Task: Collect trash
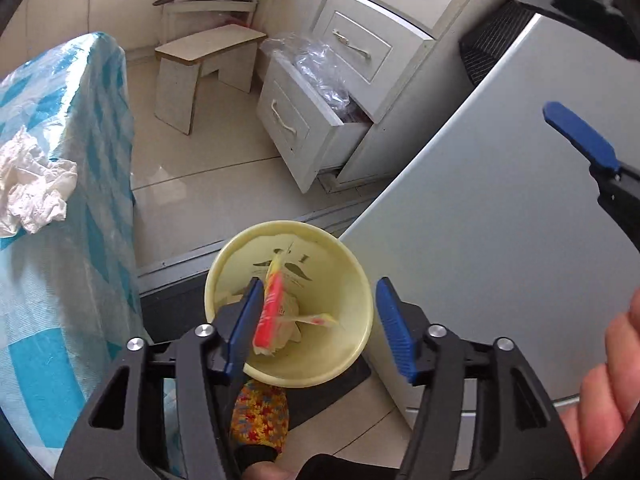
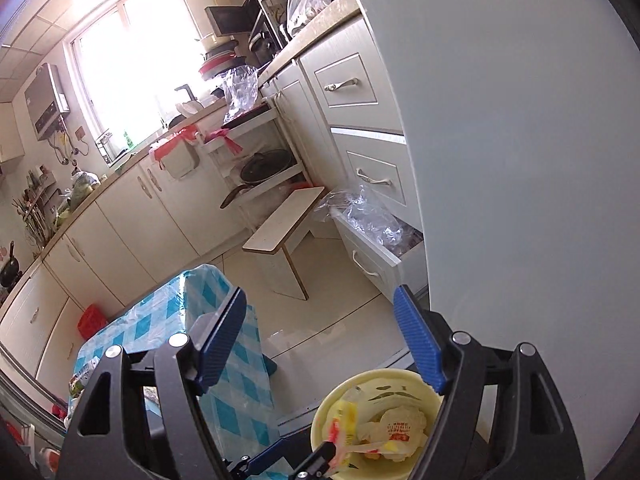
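A pale yellow bin (image 1: 288,304) with a moustache print stands on the floor below my left gripper (image 1: 318,320). The jaws are open; a red and yellow wrapper (image 1: 272,304) lies against the left pad over the bin's mouth. Crumpled paper and another wrapper lie inside the bin (image 2: 396,424). A crumpled white tissue (image 1: 32,184) lies on the blue checked tablecloth (image 1: 60,280) at left. My right gripper (image 2: 320,344) is open and empty, above and behind the bin; its blue finger (image 1: 580,140) shows in the left wrist view.
A grey fridge door (image 1: 500,220) stands close on the right. White drawers (image 1: 320,112), the lowest open with plastic bags, and a small white stool (image 1: 200,68) stand beyond on the tiled floor. A hand (image 1: 612,380) is at lower right.
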`<state>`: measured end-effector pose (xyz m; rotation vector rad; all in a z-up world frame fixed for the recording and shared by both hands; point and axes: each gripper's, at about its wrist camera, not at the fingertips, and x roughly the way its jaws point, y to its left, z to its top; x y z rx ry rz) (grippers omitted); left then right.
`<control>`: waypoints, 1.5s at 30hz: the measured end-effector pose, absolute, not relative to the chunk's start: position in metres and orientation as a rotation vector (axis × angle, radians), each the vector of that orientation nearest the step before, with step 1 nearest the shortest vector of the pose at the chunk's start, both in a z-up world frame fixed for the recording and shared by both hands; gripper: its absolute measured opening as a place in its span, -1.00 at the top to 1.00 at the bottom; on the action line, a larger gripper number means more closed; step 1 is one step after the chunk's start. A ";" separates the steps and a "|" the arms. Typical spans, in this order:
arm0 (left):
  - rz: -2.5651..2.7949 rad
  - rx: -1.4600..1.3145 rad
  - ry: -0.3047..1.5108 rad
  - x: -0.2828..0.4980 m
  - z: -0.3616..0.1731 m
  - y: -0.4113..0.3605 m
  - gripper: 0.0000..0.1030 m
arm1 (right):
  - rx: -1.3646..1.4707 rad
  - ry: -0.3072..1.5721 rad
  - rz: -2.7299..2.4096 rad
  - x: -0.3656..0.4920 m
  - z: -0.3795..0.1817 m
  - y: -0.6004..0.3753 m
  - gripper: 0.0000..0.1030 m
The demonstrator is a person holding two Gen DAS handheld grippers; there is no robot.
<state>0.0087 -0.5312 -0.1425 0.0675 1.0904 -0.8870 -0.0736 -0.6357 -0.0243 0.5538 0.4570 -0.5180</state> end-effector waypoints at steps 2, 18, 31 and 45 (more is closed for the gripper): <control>-0.889 0.076 1.075 0.007 -0.134 -0.520 -0.20 | 0.549 0.450 -0.516 -0.074 -0.023 -0.633 -0.42; -0.654 0.078 0.772 0.012 -0.026 -0.290 -0.59 | 0.397 0.473 -0.394 -0.026 -0.005 -0.558 -0.56; -0.366 -0.049 0.712 0.042 -0.019 -0.121 -0.69 | 0.196 0.476 -0.256 0.016 0.001 -0.471 -0.73; -0.315 -0.122 0.737 0.049 -0.031 -0.081 -0.71 | 0.021 0.518 -0.197 0.038 -0.015 -0.411 -0.77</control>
